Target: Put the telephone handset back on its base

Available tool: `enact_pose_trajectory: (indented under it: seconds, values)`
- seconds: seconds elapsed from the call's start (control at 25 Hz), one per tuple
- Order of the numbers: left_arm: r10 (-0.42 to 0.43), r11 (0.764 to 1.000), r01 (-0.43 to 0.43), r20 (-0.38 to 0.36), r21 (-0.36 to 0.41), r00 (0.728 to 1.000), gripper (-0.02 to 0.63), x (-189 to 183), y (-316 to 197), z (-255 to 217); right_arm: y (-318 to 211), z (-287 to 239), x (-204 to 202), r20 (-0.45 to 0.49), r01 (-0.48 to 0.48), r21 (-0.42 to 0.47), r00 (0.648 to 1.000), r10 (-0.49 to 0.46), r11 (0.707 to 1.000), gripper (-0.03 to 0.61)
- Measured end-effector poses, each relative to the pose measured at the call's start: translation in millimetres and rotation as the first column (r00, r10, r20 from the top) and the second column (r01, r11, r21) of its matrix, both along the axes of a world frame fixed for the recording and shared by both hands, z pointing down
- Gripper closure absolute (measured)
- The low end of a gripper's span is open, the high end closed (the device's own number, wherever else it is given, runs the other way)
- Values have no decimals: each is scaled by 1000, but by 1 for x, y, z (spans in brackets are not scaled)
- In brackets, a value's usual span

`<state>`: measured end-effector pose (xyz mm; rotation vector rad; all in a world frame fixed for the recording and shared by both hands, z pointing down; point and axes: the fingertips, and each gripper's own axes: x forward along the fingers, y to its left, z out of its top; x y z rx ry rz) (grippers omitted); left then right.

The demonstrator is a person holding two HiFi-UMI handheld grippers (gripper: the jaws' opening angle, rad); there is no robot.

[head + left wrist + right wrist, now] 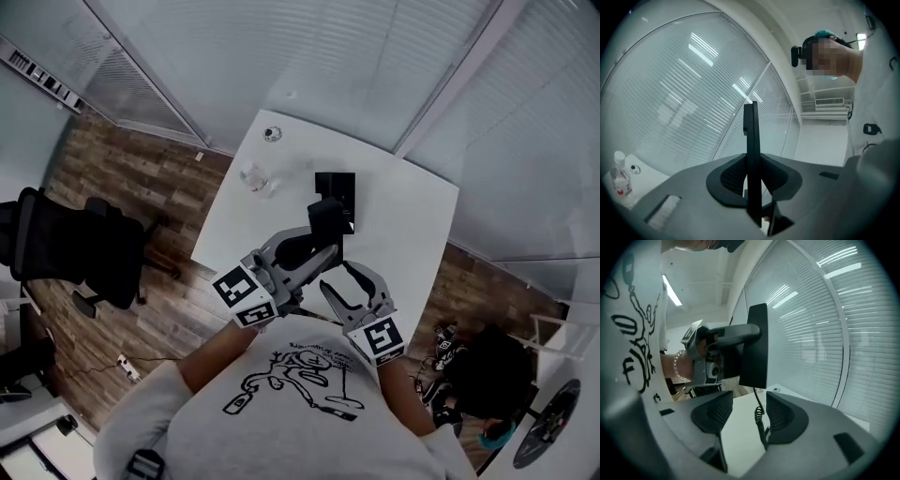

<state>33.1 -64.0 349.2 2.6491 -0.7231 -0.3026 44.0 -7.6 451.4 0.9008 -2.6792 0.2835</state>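
The black telephone base [336, 187] lies near the middle of the white table [412, 234]. My left gripper [323, 227] is shut on the black handset [326, 216] and holds it just above the table, in front of the base. In the left gripper view the handset [751, 140] shows edge-on, pinched between the pads of that left gripper [752, 180]. My right gripper [342, 279] is open, close to my body and nearer than the handset. In the right gripper view the handset [754, 345] hangs ahead of the right gripper [745, 413], and its coiled cord [761, 420] drops between the open jaws.
A small clear bottle [255, 178] and a small round object [272, 134] sit on the far left part of the table. Glass walls with blinds [309, 56] close the far side. A black office chair [84, 248] stands on the wooden floor at left.
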Motion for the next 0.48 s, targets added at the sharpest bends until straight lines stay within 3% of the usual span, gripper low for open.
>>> enact_pose_trajectory:
  seconds: [0.24,0.4,0.48]
  values:
    - [64,995,-67,-41,-79,997,541,-12,-26,35,-24,33,-19,-33,-86,-63,996,84,994,407]
    - [113,983,-122,-70,-140,991,541,-15,-39,59,-38,54,-15,-53,-189,-106,981,184,976,543]
    - [134,975,-146,-84,-169,987,541,-14,-43,69,-40,62,-13,-49,-221,-141,975,217,965,560]
